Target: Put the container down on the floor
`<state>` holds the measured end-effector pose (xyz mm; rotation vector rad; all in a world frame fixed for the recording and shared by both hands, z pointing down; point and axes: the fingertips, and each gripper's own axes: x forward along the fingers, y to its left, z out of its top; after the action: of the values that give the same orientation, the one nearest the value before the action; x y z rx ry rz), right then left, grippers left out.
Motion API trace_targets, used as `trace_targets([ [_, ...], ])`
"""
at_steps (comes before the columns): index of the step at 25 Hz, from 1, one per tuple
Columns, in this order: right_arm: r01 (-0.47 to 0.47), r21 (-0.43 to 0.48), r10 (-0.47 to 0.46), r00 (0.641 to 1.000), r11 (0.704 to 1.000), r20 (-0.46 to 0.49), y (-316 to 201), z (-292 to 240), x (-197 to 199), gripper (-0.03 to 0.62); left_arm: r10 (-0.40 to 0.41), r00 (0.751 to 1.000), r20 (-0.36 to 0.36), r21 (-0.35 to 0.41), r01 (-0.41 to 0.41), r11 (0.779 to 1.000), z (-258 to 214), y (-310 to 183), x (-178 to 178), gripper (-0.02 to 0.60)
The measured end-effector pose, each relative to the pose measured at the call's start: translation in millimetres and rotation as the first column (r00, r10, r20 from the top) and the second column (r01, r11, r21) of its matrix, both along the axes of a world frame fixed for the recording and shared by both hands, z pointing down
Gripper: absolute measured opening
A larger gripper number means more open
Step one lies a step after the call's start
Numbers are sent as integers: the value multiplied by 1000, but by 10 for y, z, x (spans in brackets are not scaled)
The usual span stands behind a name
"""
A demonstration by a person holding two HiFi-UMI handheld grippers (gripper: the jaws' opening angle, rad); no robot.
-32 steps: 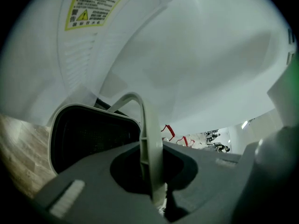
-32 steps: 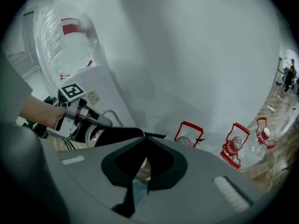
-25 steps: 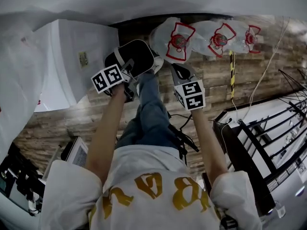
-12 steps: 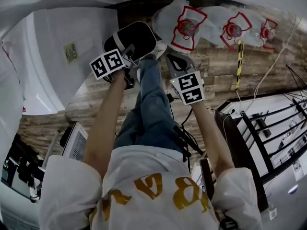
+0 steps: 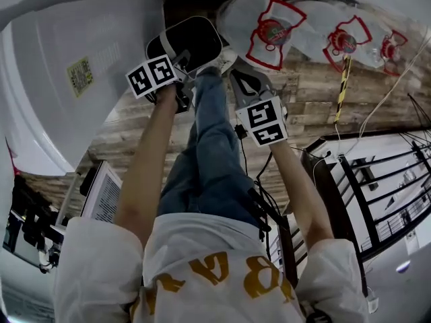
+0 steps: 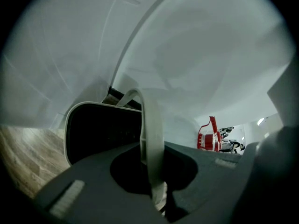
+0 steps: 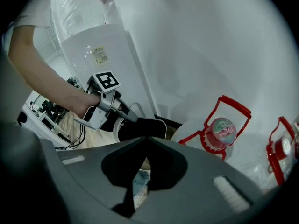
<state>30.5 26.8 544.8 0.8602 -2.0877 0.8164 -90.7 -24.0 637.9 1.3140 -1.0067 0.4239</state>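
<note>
The container (image 5: 192, 40) is a black bin with a white rim and a thin white bail handle (image 6: 152, 139). It is in front of the person's knee, close to the wall's foot. My left gripper (image 5: 180, 62) is shut on that handle, which runs upright between the jaws in the left gripper view. The bin's dark mouth (image 6: 100, 132) faces that camera. I cannot tell whether the bin's base touches the floor. My right gripper (image 5: 237, 76) hovers just right of the bin, shut with nothing in it. In the right gripper view the bin (image 7: 142, 127) sits beyond the left gripper (image 7: 131, 116).
A tall white appliance (image 5: 74, 79) stands left of the bin. Several clear water jugs with red handles (image 5: 273, 29) lie along the wall to the right. A black metal rack (image 5: 377, 180) is at far right, with cables on the wood plank floor (image 5: 310, 106).
Both grippers and the bin have moved forward and up in the head view, toward the wall. The left gripper keeps its hold on the handle.
</note>
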Motion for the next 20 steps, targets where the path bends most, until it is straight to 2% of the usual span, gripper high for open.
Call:
trace_targets([
  [11,53,-44,-54,999,998,-2,195,442,-63,30,1,999,39,-31,1,1000,610,21,-80,11],
  [17,51,-66,-51,999,997,3,193,700,-131,30,14,998,61,-27,-12,1000,906,-5,-85,11],
  [20,80,-88,-80,997,993,4,221,842,-210,30,23,997,71,-13,-22,1000,1055,-41,-110,11],
])
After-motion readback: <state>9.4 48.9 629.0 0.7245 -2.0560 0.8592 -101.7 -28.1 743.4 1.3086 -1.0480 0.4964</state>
